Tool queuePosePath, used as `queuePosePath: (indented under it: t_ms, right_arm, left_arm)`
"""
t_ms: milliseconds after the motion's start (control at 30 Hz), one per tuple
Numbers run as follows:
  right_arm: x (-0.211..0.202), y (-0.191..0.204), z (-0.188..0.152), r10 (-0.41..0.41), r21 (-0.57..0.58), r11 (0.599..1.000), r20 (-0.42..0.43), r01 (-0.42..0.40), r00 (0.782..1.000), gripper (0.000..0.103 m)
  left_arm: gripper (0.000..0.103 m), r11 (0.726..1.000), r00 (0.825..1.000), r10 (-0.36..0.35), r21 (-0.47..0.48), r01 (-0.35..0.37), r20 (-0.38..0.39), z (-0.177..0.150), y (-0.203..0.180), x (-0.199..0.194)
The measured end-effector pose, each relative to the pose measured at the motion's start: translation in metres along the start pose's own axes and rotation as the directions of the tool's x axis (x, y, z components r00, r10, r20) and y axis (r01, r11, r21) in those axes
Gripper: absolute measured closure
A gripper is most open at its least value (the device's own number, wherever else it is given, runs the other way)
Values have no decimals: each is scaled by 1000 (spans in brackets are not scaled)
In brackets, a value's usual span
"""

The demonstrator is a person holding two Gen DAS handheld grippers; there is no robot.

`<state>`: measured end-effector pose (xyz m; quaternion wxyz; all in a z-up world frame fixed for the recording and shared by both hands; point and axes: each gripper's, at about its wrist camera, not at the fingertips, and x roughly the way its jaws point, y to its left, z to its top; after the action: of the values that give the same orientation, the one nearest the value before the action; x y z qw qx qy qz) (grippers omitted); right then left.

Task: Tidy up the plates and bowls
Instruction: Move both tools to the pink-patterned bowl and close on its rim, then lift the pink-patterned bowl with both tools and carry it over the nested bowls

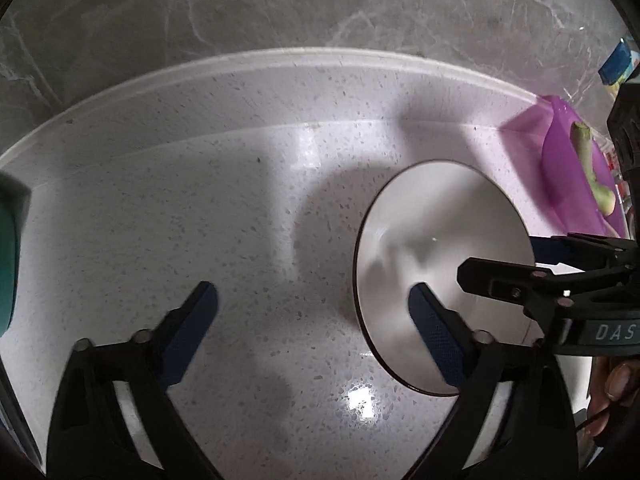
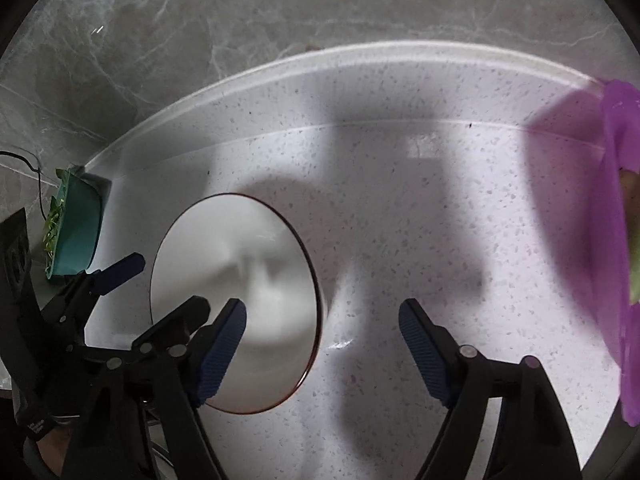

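Note:
A white plate (image 1: 440, 232) (image 2: 240, 248) with a thin dark rim lies flat on the speckled white counter (image 1: 240, 208). My left gripper (image 1: 316, 312) is open, pointing steeply down. Its right finger (image 1: 432, 328) hangs over the plate's near left part and its left finger is over bare counter, so the plate's left edge lies between the jaws. My right gripper (image 2: 324, 332) is open too, with its left finger (image 2: 224, 344) over the plate and the plate's right edge between the jaws. Each gripper shows in the other's view: right gripper (image 1: 508, 260), left gripper (image 2: 168, 284). No pad presses on the plate.
A purple tub (image 1: 568, 168) (image 2: 616, 240) holding green vegetables stands at the right. A teal container (image 2: 76, 228) (image 1: 8, 256) with green contents stands at the left. A raised counter ledge (image 1: 320, 60) and a grey marble wall (image 2: 280, 8) close the back. A hand (image 1: 616, 384) holds the right gripper.

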<state>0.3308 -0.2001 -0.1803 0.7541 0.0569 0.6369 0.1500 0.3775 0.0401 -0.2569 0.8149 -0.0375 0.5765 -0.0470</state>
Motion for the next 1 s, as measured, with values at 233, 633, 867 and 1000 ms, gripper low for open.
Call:
queuePosePath:
  t_ms: [233, 633, 867, 1000]
  right_arm:
    - [13, 5, 1, -2, -14, 1000, -19, 2, 1000, 46]
    - [19, 20, 2, -10, -45, 999, -27, 9, 1000, 86]
    - [8, 22, 1, -18, -55, 998, -14, 17, 1000, 86]
    - [-7, 20, -1, -23, -53, 998, 3, 23, 1000, 86]
  left_arm:
    - [69, 999, 999, -38, 8, 38, -14, -1, -4, 12]
    - [91, 998, 999, -42, 49, 42, -12, 1, -22, 12]
    - [91, 998, 999, -45, 46, 45, -2, 2, -26, -2]
    - [91, 998, 999, -51, 49, 50, 5, 4, -33, -12]
